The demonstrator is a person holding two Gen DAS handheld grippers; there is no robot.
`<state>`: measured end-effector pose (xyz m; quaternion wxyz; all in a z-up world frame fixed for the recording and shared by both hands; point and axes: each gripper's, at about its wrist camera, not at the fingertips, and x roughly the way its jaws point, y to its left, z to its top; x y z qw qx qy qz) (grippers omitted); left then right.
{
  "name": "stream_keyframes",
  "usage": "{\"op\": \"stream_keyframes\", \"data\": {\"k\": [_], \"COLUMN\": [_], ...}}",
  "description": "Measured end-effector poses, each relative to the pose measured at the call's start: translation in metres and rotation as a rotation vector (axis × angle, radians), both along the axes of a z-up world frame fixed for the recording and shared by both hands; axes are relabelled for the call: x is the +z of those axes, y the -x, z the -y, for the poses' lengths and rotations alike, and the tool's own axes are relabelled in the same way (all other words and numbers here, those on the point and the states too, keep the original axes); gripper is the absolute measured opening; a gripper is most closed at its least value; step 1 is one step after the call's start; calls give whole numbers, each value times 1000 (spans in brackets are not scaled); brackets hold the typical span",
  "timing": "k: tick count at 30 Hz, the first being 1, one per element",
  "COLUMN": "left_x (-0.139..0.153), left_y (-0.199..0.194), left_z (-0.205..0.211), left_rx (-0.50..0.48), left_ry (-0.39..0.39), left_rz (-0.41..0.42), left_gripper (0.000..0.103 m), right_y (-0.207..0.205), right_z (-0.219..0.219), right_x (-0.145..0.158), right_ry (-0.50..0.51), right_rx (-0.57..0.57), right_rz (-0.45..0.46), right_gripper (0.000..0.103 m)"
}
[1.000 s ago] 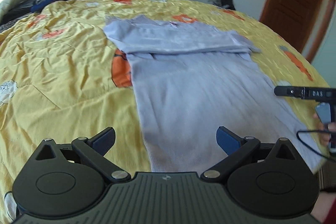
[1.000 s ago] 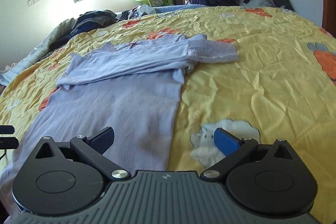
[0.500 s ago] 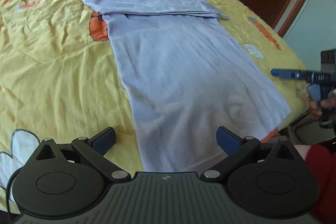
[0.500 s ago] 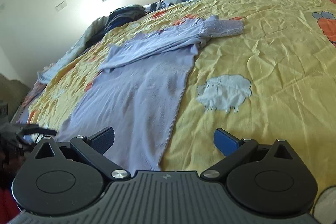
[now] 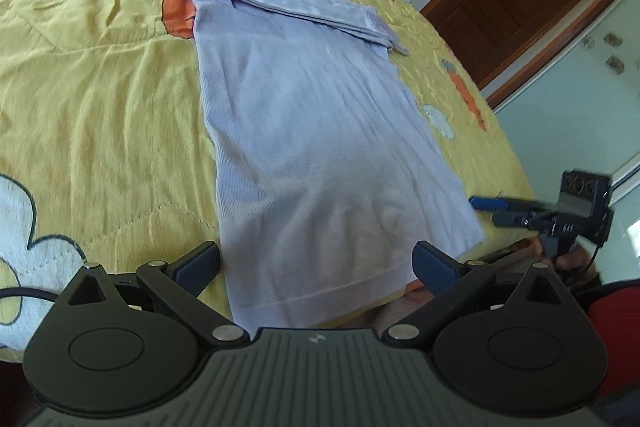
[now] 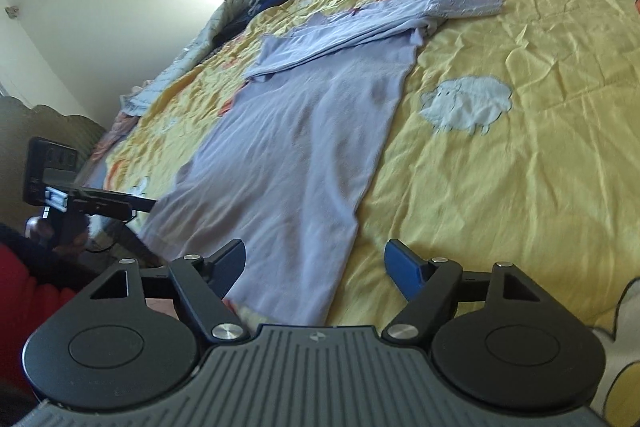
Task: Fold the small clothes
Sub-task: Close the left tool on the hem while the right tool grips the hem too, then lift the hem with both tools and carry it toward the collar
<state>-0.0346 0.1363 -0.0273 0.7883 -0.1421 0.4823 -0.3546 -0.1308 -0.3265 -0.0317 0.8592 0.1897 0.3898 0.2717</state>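
Two views, one garment.
Left wrist: lilac top (image 5: pixel 304 147) flat on yellow bedspread (image 5: pixel 100 99), sleeves folded across far end; left gripper (image 5: pixel 316 263) jaws apart over hem, empty.
Right wrist: right gripper (image 6: pixel 315 265) just narrowing, nothing pinched; hem corner between pads.
Handling: thin, limp knit; pinch hem corners.
Room: hem at bed edge, open bedspread ahead.

Left tool (image 5: pixel 316 261) gapes; right tool (image 6: pixel 315 261) has just been closing.
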Motion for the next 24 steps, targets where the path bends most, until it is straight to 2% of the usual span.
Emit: {"op": "stream_keyframes", "data": {"k": [5, 10, 13, 14, 15, 16, 17, 18, 20, 21, 22, 23, 24], "left_x": [-9, -12, -13, -13, -12, -12, -11, -12, -14, -17, -19, -21, -22], "left_y": [-7, -5, -5, -5, -5, -4, -4, -4, -6, -7, -8, -9, -8], "left_z": [-5, 1, 3, 4, 5, 6, 6, 6, 4, 3, 1, 0, -1], "left_rx": [17, -4, -9, -11, -13, -10, -7, -2, 15, 31, 45, 55, 58], "left_ry": [139, 178, 179, 175, 169, 161, 153, 141, 109, 91, 77, 65, 61], "left_rz": [-87, -100, -98, -94, -90, -84, -79, -77, -88, -95, -100, -101, -97], "left_gripper": [102, 102, 102, 102, 101, 97, 90, 83, 40, 31, 18, 10, 10], "right_y": [1, -2, -5, -6, -8, -9, -10, -10, -9, -8, -7, -6, -6], "right_z": [5, 0, -6, -7, -8, -8, -8, -6, -6, -7, -8, -7, -8], "right_x": [-9, -16, -20, -22, -24, -27, -29, -30, -30, -30, -29, -28, -28], "right_ry": [-133, -211, -214, -210, -202, -198, -207, -219, -216, -211, -204, -199, -197], "right_rx": [17, 39, 45, 42, 36, 26, 17, 11, 6, 6, 7, 7, 6], "right_rz": [-37, -68, -86, -96, -107, -115, -122, -125, -122, -119, -116, -114, -114], "right_gripper": [75, 69, 54, 43, 37, 25, 20, 19, 15, 15, 12, 9, 9]}}
